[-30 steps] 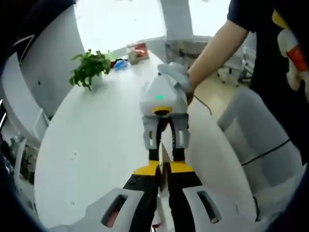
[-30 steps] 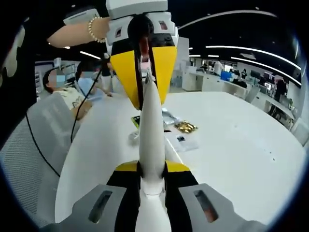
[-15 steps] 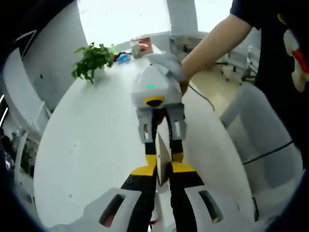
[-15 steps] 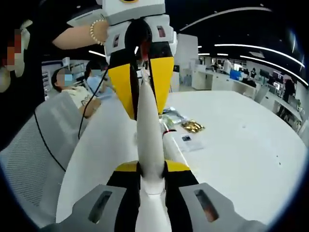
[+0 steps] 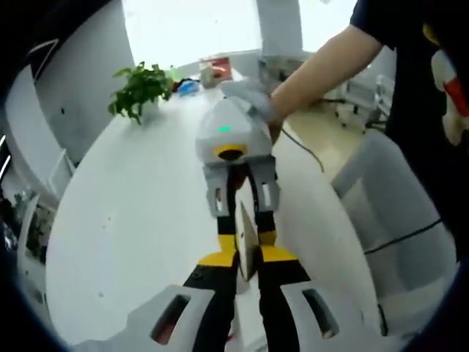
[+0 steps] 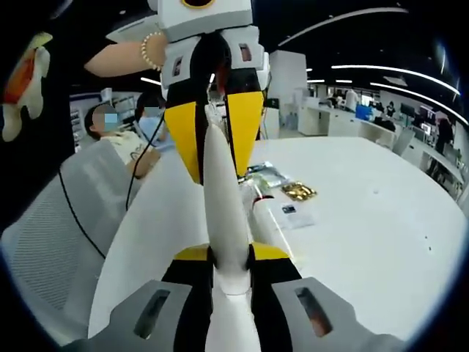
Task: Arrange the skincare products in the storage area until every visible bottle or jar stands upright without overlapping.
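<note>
So up close in the right gripper view, the right hand-held gripper (image 6: 229,253) is clamped on the base of a white tube (image 6: 222,213), which sticks up above the white bench (image 6: 366,235). The left hand-held gripper (image 6: 214,143) sits right at the tube's tip, though I can't tell if it's actually gripping it. In the left gripper view the tube (image 5: 248,238) runs edge-on between both grippers, and farther back there's a potted plant (image 5: 139,92).

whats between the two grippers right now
A white tube, shut in the right gripper and reaching toward the left gripper's open jaws, in the right gripper view.
</note>
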Demonstrator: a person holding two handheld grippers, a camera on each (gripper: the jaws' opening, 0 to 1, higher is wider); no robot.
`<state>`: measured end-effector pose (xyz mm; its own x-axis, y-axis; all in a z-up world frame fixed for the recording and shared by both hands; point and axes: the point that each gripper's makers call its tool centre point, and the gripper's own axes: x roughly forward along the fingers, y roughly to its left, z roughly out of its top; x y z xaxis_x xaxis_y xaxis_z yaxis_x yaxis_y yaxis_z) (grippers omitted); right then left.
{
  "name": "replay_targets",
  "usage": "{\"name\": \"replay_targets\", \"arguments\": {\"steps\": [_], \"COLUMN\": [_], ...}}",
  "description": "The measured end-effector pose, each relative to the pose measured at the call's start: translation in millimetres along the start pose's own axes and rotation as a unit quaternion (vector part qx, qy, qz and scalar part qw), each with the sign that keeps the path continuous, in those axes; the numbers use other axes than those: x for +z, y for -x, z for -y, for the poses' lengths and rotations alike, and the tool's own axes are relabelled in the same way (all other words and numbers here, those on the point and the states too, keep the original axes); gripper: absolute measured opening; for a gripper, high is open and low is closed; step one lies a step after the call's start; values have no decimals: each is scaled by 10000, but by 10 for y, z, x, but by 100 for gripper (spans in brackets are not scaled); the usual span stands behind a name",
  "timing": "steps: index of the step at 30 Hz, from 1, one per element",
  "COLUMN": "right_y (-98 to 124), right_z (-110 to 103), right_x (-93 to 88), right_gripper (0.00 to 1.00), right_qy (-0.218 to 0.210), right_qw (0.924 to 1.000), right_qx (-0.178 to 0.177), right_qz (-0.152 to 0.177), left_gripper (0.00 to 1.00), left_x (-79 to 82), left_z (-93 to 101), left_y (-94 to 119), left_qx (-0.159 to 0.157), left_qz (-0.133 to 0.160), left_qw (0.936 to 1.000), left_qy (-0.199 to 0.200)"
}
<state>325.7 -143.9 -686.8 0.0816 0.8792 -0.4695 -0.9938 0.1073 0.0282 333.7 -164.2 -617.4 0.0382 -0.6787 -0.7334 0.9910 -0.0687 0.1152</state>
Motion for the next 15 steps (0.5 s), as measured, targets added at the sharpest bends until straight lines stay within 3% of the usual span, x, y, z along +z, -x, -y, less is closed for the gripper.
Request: {"name": "replay_targets", "arguments": {"steps": [10, 15], "right_y": [-4, 11], "right_z": [7, 8], "right_x": [-38, -138], "right_gripper": [21, 30], "right_qy": [-99, -319], "right_qw": [9997, 9988], "right_qx": [-151, -227], "right_qz": [-174, -298], "left_gripper": [18, 22], "left_x": [-18, -43], "left_z": [-4, -3], "left_y": [10, 16], "left_qx": [-25, 39], "left_qz": [-10, -76], "left_qw": [10000, 9999], "left_qy": [51, 84]}}
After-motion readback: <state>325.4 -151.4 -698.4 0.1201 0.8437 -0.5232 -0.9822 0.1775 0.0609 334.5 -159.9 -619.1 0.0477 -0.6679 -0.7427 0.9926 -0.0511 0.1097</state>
